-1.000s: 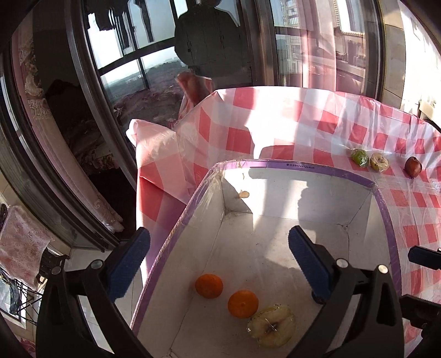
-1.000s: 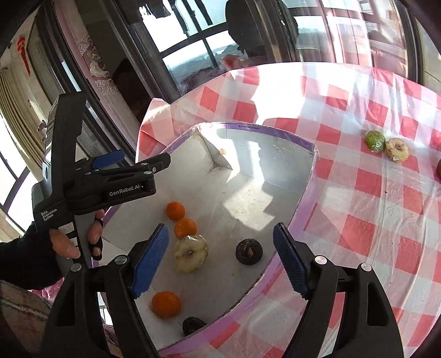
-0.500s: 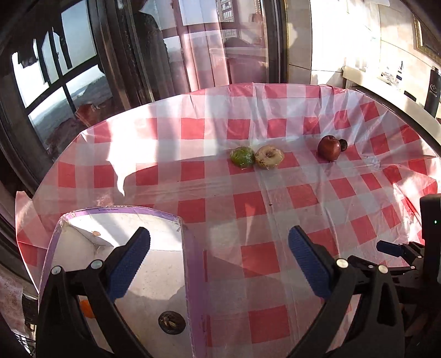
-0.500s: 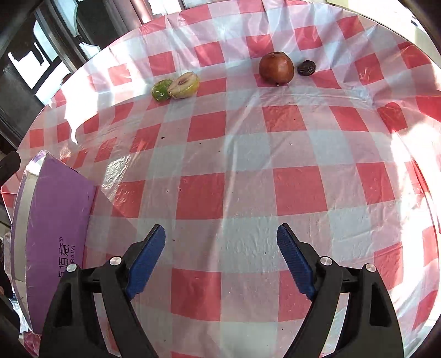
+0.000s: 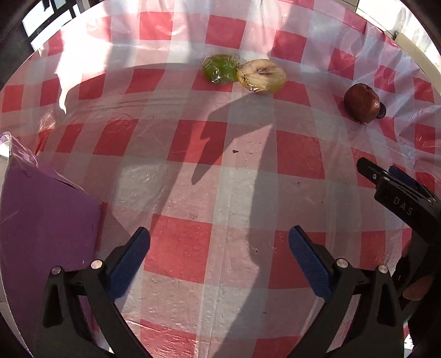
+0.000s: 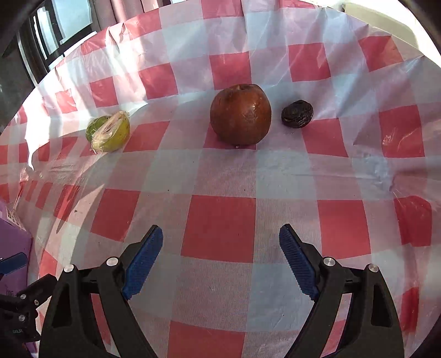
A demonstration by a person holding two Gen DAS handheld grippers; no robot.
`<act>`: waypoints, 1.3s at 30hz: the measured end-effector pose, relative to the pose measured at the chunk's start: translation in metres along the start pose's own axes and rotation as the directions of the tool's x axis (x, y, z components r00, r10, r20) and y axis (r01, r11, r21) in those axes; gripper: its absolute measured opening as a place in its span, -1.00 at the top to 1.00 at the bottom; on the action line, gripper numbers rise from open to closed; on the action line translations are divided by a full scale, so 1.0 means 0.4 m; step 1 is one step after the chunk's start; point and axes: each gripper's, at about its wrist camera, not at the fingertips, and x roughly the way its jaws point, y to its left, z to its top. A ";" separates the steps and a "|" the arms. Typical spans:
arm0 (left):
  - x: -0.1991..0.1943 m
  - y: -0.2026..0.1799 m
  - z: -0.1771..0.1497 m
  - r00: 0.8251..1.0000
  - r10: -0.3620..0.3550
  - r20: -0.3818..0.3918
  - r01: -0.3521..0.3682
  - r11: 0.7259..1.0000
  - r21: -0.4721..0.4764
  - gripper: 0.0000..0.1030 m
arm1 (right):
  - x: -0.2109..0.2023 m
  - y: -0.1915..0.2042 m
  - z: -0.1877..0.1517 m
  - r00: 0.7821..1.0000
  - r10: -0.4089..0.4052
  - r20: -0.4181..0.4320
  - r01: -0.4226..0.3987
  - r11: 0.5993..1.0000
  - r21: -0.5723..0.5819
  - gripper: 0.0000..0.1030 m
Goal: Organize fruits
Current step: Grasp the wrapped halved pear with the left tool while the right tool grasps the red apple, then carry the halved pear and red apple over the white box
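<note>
While both our grippers hang spread and empty over the checked cloth (image 6: 220, 228), the right gripper (image 6: 220, 261) faces the brown apple (image 6: 240, 114), which sits just beside a small dark fruit (image 6: 297, 113). We risk nudging that neighbour, or rolling the round apple away. Our left gripper (image 5: 219, 264) could tear the wrapped halves (image 5: 244, 72) farther off.

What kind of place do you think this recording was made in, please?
Probably a home, at a dining table by a window. A red-and-white checked plastic tablecloth covers the table, loose fruit such as a red apple lies on it, and curtains and window panes stand behind.
</note>
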 end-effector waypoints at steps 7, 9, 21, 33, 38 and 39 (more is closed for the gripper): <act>0.069 -0.004 0.061 1.000 0.007 -0.010 -0.008 0.999 -0.047 -0.95 | 0.096 -0.033 0.113 0.999 -0.002 0.046 0.002 1.000 -0.008 -0.60; 0.092 -0.011 0.083 1.000 0.004 -0.010 -0.004 0.998 -0.058 -0.95 | 0.112 -0.033 0.135 0.999 0.002 0.052 -0.002 1.000 -0.015 -0.60; 0.168 -0.102 0.291 0.991 0.045 0.128 -0.032 0.995 -0.099 -0.89 | 0.142 -0.063 0.196 0.996 0.029 0.089 -0.032 0.999 0.031 -0.32; 0.168 -0.181 0.391 0.980 0.028 0.195 -0.015 0.998 -0.069 -0.23 | 0.133 -0.086 0.189 0.995 0.033 0.090 -0.036 0.999 0.031 -0.32; 0.094 -0.164 0.272 0.983 -0.043 0.178 0.058 0.995 -0.079 -0.23 | 0.144 -0.069 0.189 0.995 0.032 0.096 -0.036 0.998 0.044 -0.24; 0.073 -0.160 0.239 0.983 -0.051 0.178 0.065 0.995 -0.072 -0.23 | 0.141 -0.069 0.186 0.995 0.030 0.096 -0.034 0.998 0.044 -0.24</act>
